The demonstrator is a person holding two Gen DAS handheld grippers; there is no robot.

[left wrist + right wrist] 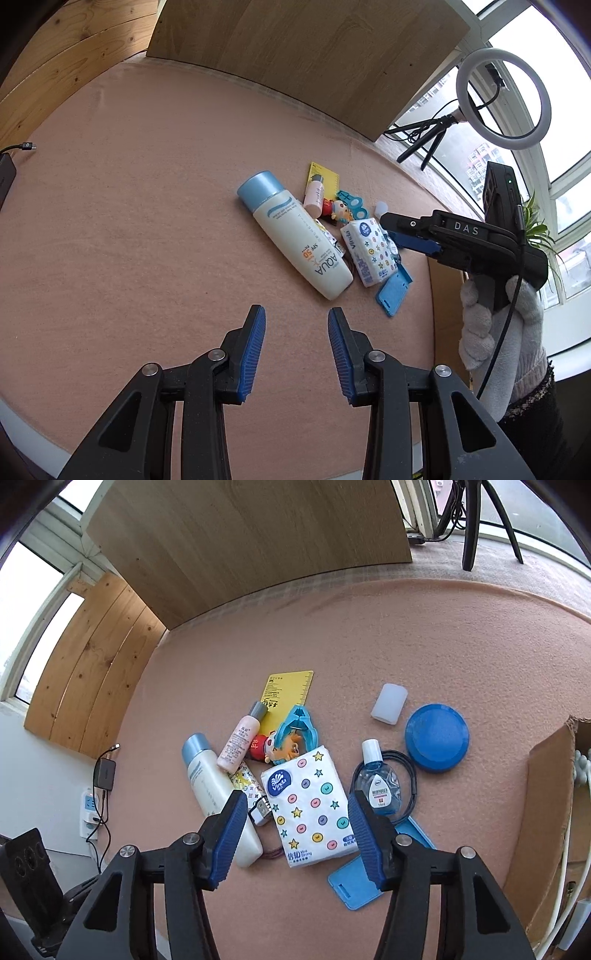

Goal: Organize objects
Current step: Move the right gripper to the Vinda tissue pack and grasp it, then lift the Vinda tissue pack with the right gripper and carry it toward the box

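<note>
As the right gripper (297,825) hangs spread over the tissue pack (308,805), expect soft, light; pinch long edges. Left gripper (296,319) spread, empty.

A pale wooden board (306,55) stands upright at the far edge of the pink felt mat (129,221), straight ahead of the left tongs and well beyond their tips. Knotty pine planking (92,664) runs along the wall far off to the left of the right tongs. Up and to the right of the left tongs, a white ring light (504,98) sits on a small black tripod (424,142) by the window (554,122) (its cable trails along the sill). A green potted plant (539,229) shows further right. Low to the left of the right tongs, a white power strip (88,814) carries a black adapter (104,773). At their right stands a brown cardboard box (546,797).
</note>
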